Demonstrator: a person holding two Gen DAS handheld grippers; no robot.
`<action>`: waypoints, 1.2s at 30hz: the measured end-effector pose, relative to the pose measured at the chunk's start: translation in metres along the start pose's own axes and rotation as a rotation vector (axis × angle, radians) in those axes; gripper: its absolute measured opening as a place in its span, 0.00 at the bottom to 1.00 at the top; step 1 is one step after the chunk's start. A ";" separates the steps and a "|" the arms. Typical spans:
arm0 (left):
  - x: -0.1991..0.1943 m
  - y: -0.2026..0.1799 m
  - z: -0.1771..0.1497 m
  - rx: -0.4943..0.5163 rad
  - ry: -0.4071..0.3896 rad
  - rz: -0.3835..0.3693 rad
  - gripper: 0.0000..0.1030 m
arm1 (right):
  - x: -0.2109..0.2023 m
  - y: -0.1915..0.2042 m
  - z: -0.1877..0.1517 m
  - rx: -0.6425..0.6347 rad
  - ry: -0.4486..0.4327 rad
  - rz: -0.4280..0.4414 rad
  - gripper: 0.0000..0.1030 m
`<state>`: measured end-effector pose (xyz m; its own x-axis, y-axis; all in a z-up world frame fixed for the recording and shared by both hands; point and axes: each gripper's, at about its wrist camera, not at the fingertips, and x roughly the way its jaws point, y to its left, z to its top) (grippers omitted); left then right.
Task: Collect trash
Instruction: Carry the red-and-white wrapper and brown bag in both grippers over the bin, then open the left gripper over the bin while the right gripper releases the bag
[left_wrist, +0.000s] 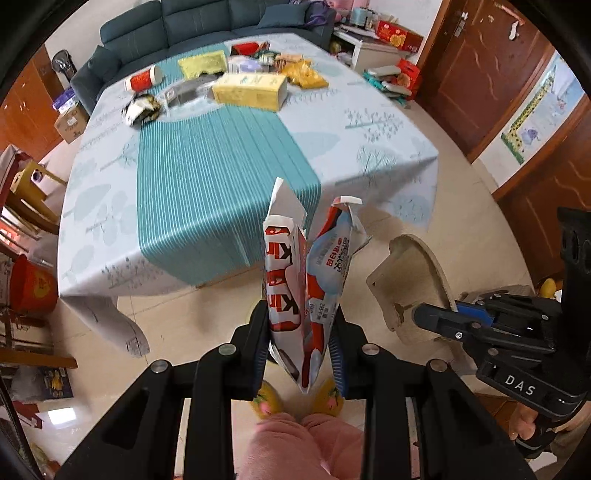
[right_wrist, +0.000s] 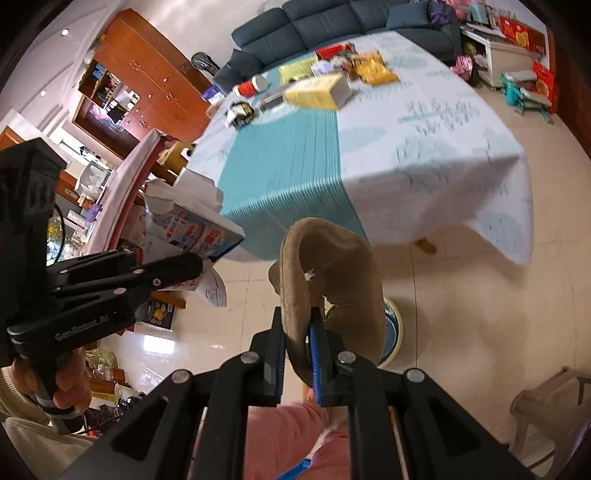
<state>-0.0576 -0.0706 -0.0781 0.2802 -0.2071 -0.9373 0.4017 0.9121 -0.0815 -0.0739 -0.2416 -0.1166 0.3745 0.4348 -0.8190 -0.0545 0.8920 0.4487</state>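
Partly hidden by left gripper (left_wrist: 300, 328): wrapper (left_wrist: 306, 280) bottom.

Yellow box (left_wrist: 250, 91) lies on table (left_wrist: 388, 147), sofa (left_wrist: 177, 26) behind.

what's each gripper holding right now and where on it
Left gripper: red-and-white snack wrapper, pinched at its lower end. Right gripper: tan cardboard piece, gripped at its lower edge.

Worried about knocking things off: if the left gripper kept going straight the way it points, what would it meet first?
Probably the hanging near edge of the tablecloth; depth is unclear. The left gripper holds a red-and-white wrapper that would touch first.
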 end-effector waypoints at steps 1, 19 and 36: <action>0.008 0.001 -0.005 -0.008 0.011 0.000 0.26 | 0.004 -0.002 -0.003 0.005 0.007 -0.001 0.11; 0.197 0.050 -0.074 -0.126 0.120 -0.007 0.27 | 0.183 -0.062 -0.078 0.140 0.177 -0.067 0.11; 0.367 0.071 -0.124 -0.164 0.213 -0.077 0.41 | 0.340 -0.129 -0.122 0.217 0.214 -0.078 0.12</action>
<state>-0.0345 -0.0382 -0.4693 0.0582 -0.2148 -0.9749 0.2636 0.9452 -0.1926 -0.0529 -0.1934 -0.4962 0.1650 0.4029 -0.9003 0.1742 0.8865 0.4286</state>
